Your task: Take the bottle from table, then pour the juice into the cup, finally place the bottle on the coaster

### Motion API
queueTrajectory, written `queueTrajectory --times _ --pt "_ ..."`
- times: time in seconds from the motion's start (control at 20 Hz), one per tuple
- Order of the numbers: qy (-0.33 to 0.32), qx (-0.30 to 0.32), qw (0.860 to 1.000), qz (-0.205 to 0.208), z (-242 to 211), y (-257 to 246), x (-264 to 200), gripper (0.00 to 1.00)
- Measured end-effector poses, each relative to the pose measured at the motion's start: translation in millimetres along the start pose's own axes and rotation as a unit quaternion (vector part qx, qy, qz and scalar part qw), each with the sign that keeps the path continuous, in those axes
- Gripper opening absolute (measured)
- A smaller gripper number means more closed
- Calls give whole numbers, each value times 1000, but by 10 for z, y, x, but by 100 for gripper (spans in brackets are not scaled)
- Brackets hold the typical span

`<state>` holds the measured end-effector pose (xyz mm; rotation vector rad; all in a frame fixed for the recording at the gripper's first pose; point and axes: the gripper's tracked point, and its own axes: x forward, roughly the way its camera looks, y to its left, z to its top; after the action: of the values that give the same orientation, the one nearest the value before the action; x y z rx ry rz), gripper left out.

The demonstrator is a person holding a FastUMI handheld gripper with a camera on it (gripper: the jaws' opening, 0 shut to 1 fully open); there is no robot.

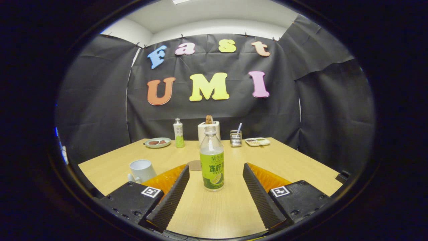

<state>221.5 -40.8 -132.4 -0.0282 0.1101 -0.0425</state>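
Observation:
A clear bottle [212, 160] with a green label and no cap stands upright on the wooden table [287, 160]. It sits just ahead of my gripper [216, 169], level with the fingertips and in the gap between them, touching neither finger. The fingers are spread wide open. A white cup [141, 170] with a handle stands left of the bottle, beside the left finger. A round brown coaster [195, 165] lies flat on the table between the cup and the bottle, a little farther back.
Along the table's far edge stand a plate with food [157, 142], a second green-labelled bottle [178, 133], a white box with a handle [208, 129], a small metal holder with a straw [236, 137] and a white tray [257, 141].

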Motion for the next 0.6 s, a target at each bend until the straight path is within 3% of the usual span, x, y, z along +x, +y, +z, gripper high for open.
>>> queueTrajectory --times 0.35,0.6 --pt "27 13 999 13 2 61 464 100" --pt "47 -1 999 -7 -8 13 758 100"
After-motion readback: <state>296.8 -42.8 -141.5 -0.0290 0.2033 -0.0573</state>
